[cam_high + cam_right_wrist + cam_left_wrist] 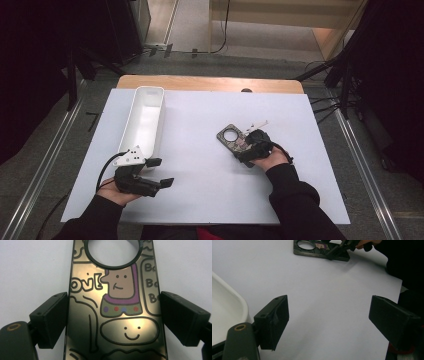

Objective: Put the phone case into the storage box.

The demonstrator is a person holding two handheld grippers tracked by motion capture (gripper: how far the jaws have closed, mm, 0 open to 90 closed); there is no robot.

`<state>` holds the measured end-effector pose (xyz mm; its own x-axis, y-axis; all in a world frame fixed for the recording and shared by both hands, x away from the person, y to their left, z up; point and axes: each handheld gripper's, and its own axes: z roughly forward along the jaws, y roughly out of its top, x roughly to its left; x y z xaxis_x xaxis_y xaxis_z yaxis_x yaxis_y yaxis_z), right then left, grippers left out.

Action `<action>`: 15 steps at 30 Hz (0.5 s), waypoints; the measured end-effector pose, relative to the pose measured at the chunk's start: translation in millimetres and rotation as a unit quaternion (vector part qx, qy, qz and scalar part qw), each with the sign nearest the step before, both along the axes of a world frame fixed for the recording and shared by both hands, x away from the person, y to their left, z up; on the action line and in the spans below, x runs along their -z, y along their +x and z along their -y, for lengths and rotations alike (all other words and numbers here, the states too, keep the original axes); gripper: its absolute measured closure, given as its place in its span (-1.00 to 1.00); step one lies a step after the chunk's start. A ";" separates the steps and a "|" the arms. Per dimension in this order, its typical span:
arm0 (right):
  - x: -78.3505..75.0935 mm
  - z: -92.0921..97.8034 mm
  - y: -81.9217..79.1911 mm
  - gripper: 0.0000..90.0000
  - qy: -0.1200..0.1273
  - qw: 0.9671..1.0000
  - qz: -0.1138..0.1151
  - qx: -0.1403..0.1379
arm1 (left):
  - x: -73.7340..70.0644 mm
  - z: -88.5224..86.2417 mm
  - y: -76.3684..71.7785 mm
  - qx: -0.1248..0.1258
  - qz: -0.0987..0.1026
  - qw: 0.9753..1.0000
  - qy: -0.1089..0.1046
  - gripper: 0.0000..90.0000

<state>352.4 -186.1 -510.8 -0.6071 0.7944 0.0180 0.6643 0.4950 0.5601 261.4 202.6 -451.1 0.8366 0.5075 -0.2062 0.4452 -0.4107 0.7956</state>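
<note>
A dark, glossy phone case [230, 135] [117, 302] with cartoon drawings and a round camera hole lies flat on the white sheet, right of centre. My right gripper [246, 149] [113, 315] straddles its near end, with one jaw against each long edge; it also shows far off as the right gripper [337, 249] on the phone case [312, 252]. My left gripper [161, 172] [329, 322] hovers open over bare sheet at the front left, with nothing between its jaws.
A long white tray [159, 120] [243, 306] stands along the left side, just beyond the left gripper. The white sheet [200, 175] covers a wooden table [210, 82]. Dark stands and cables flank the table on both sides.
</note>
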 end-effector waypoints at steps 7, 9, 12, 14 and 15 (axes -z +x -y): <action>-0.7 1.9 0.8 -0.75 0.010 1.000 -0.006 0.002 | -0.2 -0.4 -0.1 0.000 0.000 1.000 -0.001 -0.64; -0.9 3.1 1.5 -0.76 0.016 1.000 -0.007 0.002 | -0.3 -0.3 -0.1 0.000 0.000 1.000 -0.001 -0.64; -1.2 4.6 2.4 -0.76 0.023 1.000 -0.010 0.003 | -0.4 -0.2 -0.2 0.001 0.000 1.000 -0.001 -0.64; -1.3 4.5 2.6 -0.76 0.022 1.000 -0.010 0.002 | -0.5 -0.3 -0.1 0.001 -0.002 1.000 -0.002 -0.64; -1.5 4.5 2.8 -0.76 0.023 1.000 -0.011 0.003 | -0.6 -0.1 0.0 0.000 -0.007 1.000 -0.005 -0.64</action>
<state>355.2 -190.6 -509.3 -0.6012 0.7962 0.0683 0.6798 0.4647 0.5675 261.4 202.7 -450.4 0.8336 0.5051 -0.2236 0.4567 -0.4026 0.7933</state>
